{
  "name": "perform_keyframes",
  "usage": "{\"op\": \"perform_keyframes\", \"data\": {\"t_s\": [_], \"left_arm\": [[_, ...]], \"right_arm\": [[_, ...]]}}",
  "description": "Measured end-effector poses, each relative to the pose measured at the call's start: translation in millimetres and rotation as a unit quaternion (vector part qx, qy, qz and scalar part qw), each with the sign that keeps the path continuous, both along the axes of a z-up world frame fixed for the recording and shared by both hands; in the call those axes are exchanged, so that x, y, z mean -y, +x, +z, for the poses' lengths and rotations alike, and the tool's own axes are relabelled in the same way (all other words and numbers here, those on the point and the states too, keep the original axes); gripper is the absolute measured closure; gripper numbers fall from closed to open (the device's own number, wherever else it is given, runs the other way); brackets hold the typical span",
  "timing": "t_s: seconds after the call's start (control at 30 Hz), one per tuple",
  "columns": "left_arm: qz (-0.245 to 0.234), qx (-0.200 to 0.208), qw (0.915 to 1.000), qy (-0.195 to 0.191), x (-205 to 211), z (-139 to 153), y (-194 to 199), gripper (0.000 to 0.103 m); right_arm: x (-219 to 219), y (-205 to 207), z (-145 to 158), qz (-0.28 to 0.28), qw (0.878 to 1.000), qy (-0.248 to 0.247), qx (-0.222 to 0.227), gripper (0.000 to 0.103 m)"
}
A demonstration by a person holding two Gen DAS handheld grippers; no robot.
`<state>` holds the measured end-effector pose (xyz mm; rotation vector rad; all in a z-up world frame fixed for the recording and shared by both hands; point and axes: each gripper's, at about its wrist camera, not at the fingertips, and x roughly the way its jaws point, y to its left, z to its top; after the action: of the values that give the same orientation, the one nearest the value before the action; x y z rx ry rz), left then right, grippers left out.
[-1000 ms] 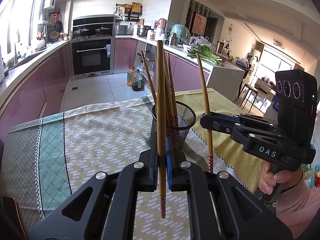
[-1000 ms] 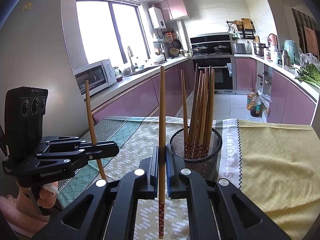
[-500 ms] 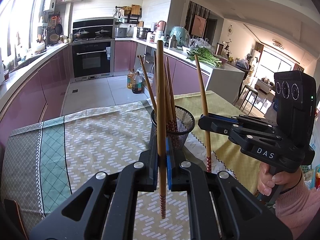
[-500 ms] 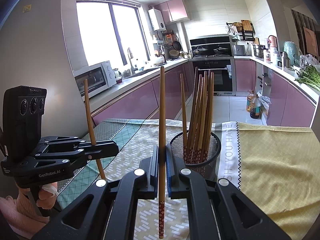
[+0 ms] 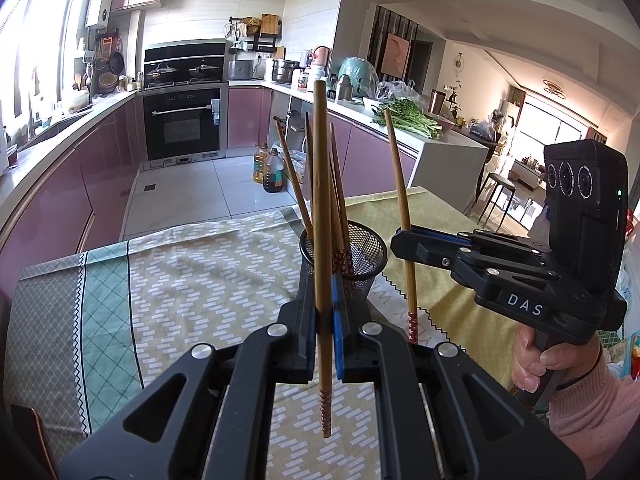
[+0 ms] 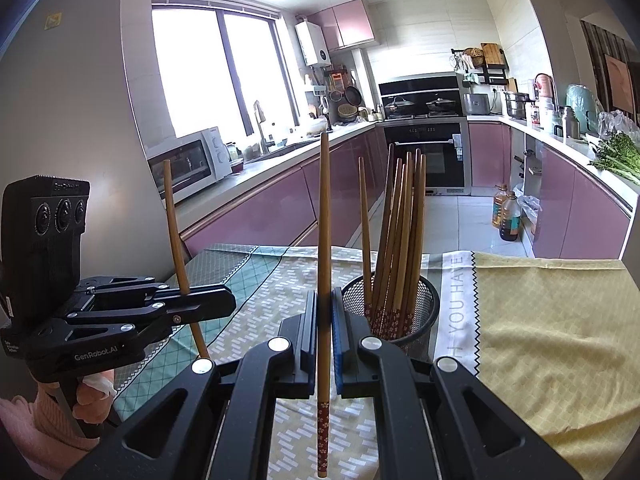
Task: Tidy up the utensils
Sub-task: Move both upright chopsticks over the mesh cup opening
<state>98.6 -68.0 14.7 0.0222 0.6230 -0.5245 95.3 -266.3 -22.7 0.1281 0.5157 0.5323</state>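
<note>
My left gripper (image 5: 324, 304) is shut on one wooden chopstick (image 5: 320, 184), held upright with its red patterned end down. Just behind it stands a black mesh cup (image 5: 360, 248) with several chopsticks inside. To the right of the cup, my right gripper (image 5: 400, 240) is shut on a second chopstick (image 5: 398, 176). In the right wrist view, the right gripper (image 6: 324, 340) clamps its upright chopstick (image 6: 324, 216) in front of the mesh cup (image 6: 420, 304). The left gripper (image 6: 224, 300) hangs at the left with its chopstick (image 6: 176, 232).
The cup stands on a table under a patterned green and yellow cloth (image 5: 192, 272). A hand in a pink sleeve (image 5: 536, 360) holds the right gripper's handle. Beyond the table are the tiled kitchen floor, oil bottles (image 5: 272, 168) and pink cabinets (image 6: 260, 216).
</note>
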Motion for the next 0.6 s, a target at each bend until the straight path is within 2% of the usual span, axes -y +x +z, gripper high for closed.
{"op": "perform_keyframes", "data": {"t_s": [0.6], "left_arm": [[-0.004, 0.008, 1.0, 0.0, 7.2, 5.7, 4.4, 0.096]], "right_arm": [[-0.1, 2.9, 5.2, 0.0, 1.0, 0.004, 0.01, 0.097]]}}
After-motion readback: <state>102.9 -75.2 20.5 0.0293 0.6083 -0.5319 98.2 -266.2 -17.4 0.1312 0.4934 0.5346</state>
